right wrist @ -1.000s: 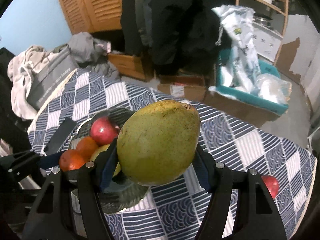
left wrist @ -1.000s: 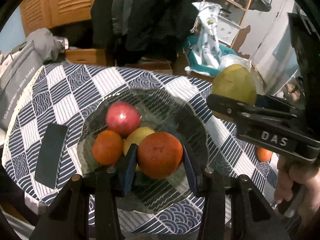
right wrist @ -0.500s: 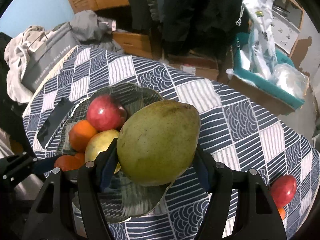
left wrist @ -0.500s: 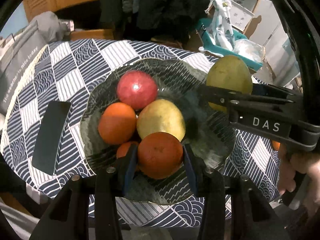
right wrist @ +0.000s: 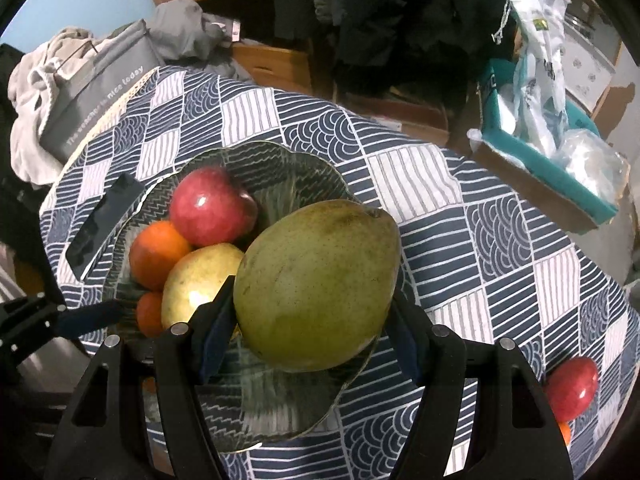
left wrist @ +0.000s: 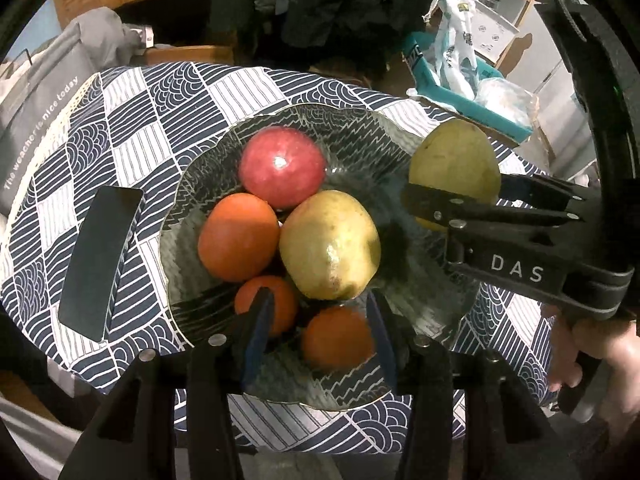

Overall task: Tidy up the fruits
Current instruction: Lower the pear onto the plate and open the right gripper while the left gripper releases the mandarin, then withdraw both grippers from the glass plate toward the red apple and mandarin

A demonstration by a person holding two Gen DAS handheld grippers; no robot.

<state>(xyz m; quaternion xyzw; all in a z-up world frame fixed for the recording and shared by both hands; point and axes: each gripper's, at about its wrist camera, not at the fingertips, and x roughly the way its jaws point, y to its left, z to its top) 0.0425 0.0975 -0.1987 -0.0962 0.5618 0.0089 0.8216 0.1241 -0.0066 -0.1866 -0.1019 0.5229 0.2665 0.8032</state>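
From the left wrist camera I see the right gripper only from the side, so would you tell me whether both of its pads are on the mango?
Observer: Yes. In the right wrist view, the right gripper has a blue pad pressed against each side of the mango.
Operator: Thank you. Does any fruit lie outside the glass plate?
Observer: A red apple lies on the patterned tablecloth, well to the right of the plate and near the table's edge.
Operator: Is anything else near that apple?
Observer: A sliver of something orange shows just below it, by the gripper's finger. Too little of it shows to name it.
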